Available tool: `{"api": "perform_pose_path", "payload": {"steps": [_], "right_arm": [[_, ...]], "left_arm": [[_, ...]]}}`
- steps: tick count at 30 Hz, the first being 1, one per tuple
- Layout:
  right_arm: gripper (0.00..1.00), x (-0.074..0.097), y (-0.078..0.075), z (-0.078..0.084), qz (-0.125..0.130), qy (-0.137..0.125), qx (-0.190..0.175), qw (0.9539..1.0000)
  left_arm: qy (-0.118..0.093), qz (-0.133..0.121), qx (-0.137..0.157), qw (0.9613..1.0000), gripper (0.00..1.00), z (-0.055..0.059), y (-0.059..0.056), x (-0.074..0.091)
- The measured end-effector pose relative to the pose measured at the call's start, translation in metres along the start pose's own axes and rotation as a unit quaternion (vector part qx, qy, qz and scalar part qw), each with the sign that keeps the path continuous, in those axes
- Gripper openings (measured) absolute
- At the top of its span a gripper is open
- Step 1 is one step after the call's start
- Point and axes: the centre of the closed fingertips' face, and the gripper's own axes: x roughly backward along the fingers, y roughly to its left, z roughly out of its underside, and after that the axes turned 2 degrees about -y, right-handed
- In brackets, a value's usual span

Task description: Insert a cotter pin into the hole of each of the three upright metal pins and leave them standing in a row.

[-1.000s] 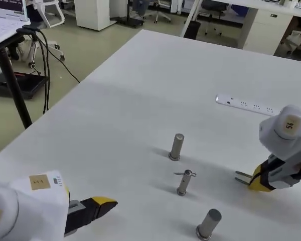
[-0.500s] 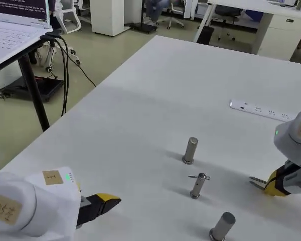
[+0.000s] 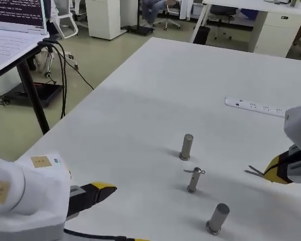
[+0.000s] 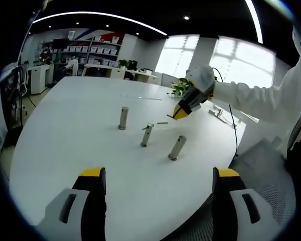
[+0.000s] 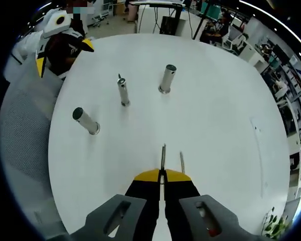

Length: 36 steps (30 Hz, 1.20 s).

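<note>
Around the middle pin, its inserted cotter pin jutting sideways, bare table lies open left and right. The far pin stands beyond it, the near pin before it — each apart, with a gap between. To its right is the right gripper, clamped on a loose cotter pin; well left, the left gripper, jaws spread.

Head view overhead; gripper views low, opposite, pins shared
</note>
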Motion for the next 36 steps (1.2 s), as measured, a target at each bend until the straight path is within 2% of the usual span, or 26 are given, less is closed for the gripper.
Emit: {"api": "perform_pose_path", "payload": {"steps": [3,9,14,17,23,32,33,35,36], "right_arm": [[0.00,0.010,0.004,-0.002,0.014,-0.009,-0.010,0.9998],[0.00,0.034,0.022,-0.011,0.040,-0.048,-0.010,0.9980],[0.00,0.056,0.031,-0.018,0.092,-0.083,-0.006,0.9923],[0.00,0.062,0.042,-0.016,0.104,-0.098,-0.010,0.9897],[0.00,0.070,0.059,-0.007,0.127,-0.108,-0.020,0.9858],[0.00,0.093,0.074,-0.009,0.175,-0.135,-0.004,0.9752],[0.00,0.098,0.073,-0.013,0.190,-0.146,0.008,0.9707],[0.00,0.101,0.072,-0.012,0.200,-0.154,0.017,0.9676],[0.00,0.105,0.073,-0.014,0.209,-0.161,0.021,0.9644]], "left_arm": [[-0.007,0.000,0.002,1.0000,0.84,-0.007,-0.004,-0.003],[-0.003,-0.004,-0.010,0.9999,0.82,-0.017,-0.011,-0.009],[-0.012,0.008,-0.016,0.9998,0.78,-0.031,-0.023,-0.014],[-0.014,0.016,-0.025,0.9995,0.77,-0.037,-0.029,-0.017],[-0.015,0.022,-0.041,0.9988,0.74,-0.043,-0.039,-0.018],[-0.026,0.020,-0.063,0.9975,0.68,-0.056,-0.048,-0.019],[-0.028,0.022,-0.063,0.9973,0.67,-0.060,-0.050,-0.020],[-0.033,0.026,-0.067,0.9969,0.65,-0.065,-0.053,-0.022],[-0.040,0.027,-0.068,0.9965,0.64,-0.070,-0.055,-0.024]]}}
